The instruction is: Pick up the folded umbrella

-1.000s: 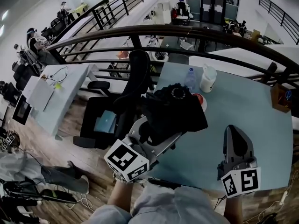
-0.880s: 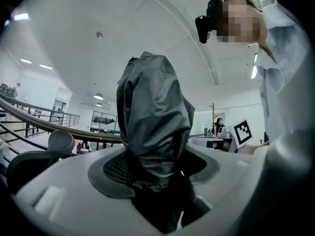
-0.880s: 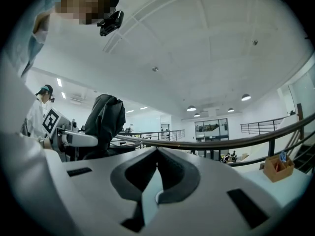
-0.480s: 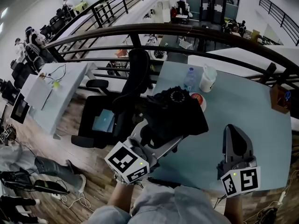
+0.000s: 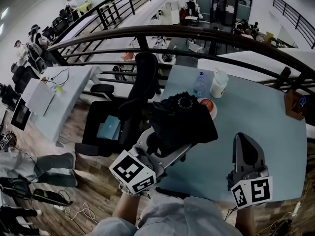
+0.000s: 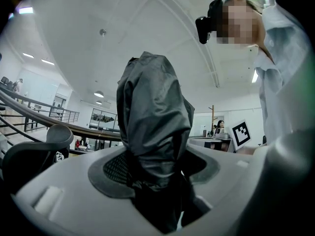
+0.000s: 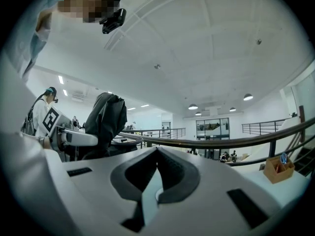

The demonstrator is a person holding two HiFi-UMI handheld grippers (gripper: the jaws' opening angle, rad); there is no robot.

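The folded black umbrella (image 5: 182,119) is off the table, standing up out of my left gripper (image 5: 165,144), which is shut on its lower part. In the left gripper view the umbrella (image 6: 152,127) rises between the jaws of the left gripper (image 6: 155,168) toward the ceiling. My right gripper (image 5: 246,144) hangs over the table's near right part, shut with nothing in it. In the right gripper view the pads of the right gripper (image 7: 156,173) meet at their tips, and the umbrella (image 7: 105,122) shows off to the left.
On the pale blue table (image 5: 261,117) stand a water bottle (image 5: 200,82), a white cup (image 5: 219,84) and a red-topped dish (image 5: 210,105); a wooden box (image 5: 295,102) sits at its far right. A black office chair (image 5: 142,82) stands left of the table, a dark railing (image 5: 197,33) behind it.
Both grippers and the umbrella hold nearly the same place. A person's legs on the floor at lower left have shifted.
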